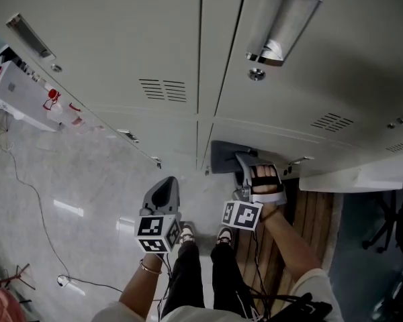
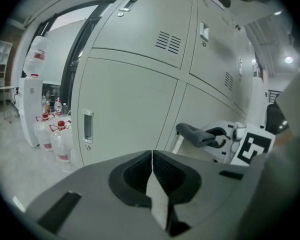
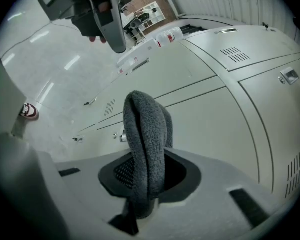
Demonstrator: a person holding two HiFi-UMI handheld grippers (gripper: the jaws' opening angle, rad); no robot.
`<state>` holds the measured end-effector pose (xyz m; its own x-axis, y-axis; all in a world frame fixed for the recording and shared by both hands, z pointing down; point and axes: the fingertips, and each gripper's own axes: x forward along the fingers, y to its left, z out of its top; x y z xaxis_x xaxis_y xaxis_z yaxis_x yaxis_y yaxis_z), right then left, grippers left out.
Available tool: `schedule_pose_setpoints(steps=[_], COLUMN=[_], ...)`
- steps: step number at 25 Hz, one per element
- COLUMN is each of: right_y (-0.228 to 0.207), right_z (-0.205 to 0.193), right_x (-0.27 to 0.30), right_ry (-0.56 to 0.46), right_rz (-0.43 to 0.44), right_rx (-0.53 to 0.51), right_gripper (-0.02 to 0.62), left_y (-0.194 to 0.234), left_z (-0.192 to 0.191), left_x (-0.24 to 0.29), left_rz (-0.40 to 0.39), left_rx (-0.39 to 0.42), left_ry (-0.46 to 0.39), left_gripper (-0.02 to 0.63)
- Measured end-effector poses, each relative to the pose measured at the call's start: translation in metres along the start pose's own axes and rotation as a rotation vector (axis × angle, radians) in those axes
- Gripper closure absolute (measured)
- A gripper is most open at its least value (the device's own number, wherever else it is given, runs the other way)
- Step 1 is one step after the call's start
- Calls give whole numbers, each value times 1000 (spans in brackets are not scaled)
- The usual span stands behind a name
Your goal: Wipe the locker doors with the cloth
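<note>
Cloth (image 3: 145, 144) pinched in right tool (image 3: 149, 179), jaws clamped on its fold, apparently against lower locker door (image 1: 336, 146). Left tool (image 2: 152, 176): jaws together, nothing between, hanging clear. Suggest flat contact, even pressure, overlapping edge-to-edge passes.

Head view: the near part of the cloth (image 1: 221, 158) lies hidden behind the right gripper (image 1: 243, 161). The person (image 1: 201, 280) is cut off by the bottom edge, and a white water dispenser (image 1: 13, 92) is cropped at the left edge. Right gripper view: the cloth's lower end disappears between the jaws. Left gripper view: the labels on the bottles (image 2: 54, 140) are too small to read.
</note>
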<state>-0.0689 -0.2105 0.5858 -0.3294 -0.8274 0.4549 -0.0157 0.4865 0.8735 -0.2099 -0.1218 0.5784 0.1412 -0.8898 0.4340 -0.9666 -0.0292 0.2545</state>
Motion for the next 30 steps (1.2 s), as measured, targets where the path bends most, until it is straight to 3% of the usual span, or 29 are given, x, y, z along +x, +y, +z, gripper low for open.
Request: schedule_pose_setpoints(steps=[12,30], right_y=[27,99], right_z=[1,-8], right_x=[18,59], right_ry=[-35,-41], right_rz=[-21,48], right_rx=[19,12], right_gripper=[525,525], left_y=[19,35], left_z=[-20,-59], left_x=[11,30], left_rz=[27,34], left_rx=[-23,-39], left_ry=[-16,16], left_gripper=[595,595])
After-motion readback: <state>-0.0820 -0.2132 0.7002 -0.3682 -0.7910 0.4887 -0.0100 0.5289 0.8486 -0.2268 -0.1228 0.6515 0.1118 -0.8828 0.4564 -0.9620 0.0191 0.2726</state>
